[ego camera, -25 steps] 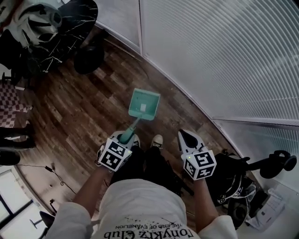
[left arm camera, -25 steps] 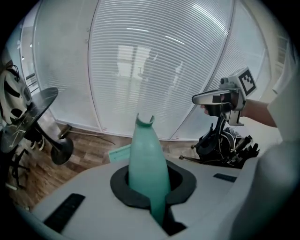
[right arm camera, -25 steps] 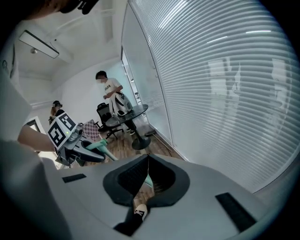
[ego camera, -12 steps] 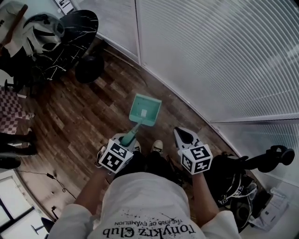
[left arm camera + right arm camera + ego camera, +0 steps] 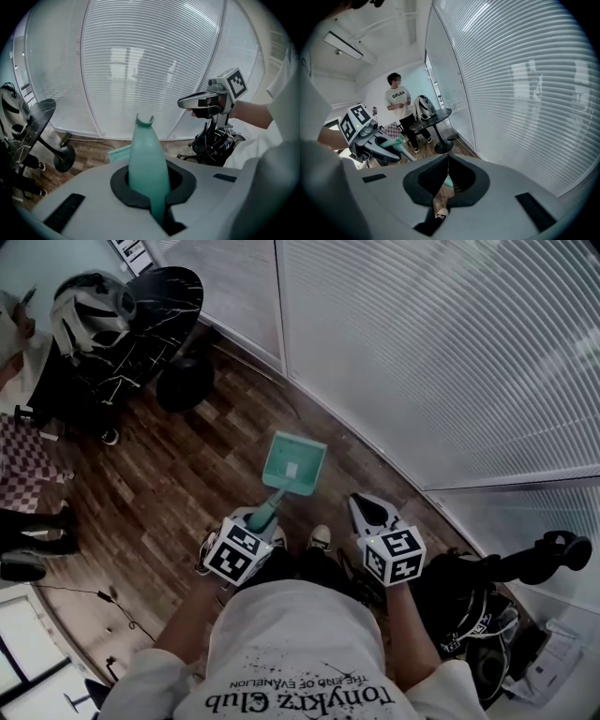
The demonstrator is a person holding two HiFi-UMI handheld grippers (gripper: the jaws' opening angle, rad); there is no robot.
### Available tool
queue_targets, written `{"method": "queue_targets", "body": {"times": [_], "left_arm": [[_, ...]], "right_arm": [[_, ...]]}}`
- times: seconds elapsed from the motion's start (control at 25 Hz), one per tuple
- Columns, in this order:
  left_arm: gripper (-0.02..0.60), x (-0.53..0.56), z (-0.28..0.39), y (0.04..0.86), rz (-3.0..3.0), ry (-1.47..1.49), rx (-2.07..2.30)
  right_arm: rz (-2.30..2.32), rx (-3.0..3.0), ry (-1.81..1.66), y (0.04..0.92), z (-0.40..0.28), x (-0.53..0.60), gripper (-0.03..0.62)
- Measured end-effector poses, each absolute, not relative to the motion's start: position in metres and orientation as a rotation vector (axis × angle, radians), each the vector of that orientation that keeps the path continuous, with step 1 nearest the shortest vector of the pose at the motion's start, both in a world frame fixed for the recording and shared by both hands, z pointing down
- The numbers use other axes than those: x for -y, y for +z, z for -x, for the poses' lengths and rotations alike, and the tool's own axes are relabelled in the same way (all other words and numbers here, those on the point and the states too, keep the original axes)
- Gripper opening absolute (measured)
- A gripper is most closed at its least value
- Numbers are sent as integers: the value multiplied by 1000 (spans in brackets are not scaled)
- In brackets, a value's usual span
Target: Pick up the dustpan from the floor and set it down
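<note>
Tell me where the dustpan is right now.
Head view, centre: the dustpan hangs over the wood floor, its handle clamped in the left gripper, ahead of the person's shoe.

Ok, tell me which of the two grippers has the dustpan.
The left gripper: its jaws clamp the handle of the teal dustpan. The right gripper holds nothing, jaws shut.

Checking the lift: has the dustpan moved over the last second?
Yes, slightly: in the head view the dustpan, held by the left tool, sits a little nearer the black table base than before.
</note>
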State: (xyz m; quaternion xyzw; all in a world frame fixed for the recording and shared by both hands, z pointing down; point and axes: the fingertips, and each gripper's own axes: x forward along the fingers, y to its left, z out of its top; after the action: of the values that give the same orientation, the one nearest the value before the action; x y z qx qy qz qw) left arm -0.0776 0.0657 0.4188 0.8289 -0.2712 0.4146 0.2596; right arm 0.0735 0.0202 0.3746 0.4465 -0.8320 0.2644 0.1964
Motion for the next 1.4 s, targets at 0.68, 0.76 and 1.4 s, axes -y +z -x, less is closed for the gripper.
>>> {"method": "queue_targets", "body": {"times": [0.68, 0.76, 1.4], "left_arm": [[23, -52, 73, 406, -2253, 1089, 751], [23, -50, 73, 405, -2256, 1082, 752], [23, -55, 70, 407, -2262, 1087, 738]], "right_arm": [[-1274, 2324, 753, 372, -80, -18, 25], [-1276, 2323, 755, 373, -79, -17, 26], [-1276, 2321, 763, 375, -82, -21, 26]]}}
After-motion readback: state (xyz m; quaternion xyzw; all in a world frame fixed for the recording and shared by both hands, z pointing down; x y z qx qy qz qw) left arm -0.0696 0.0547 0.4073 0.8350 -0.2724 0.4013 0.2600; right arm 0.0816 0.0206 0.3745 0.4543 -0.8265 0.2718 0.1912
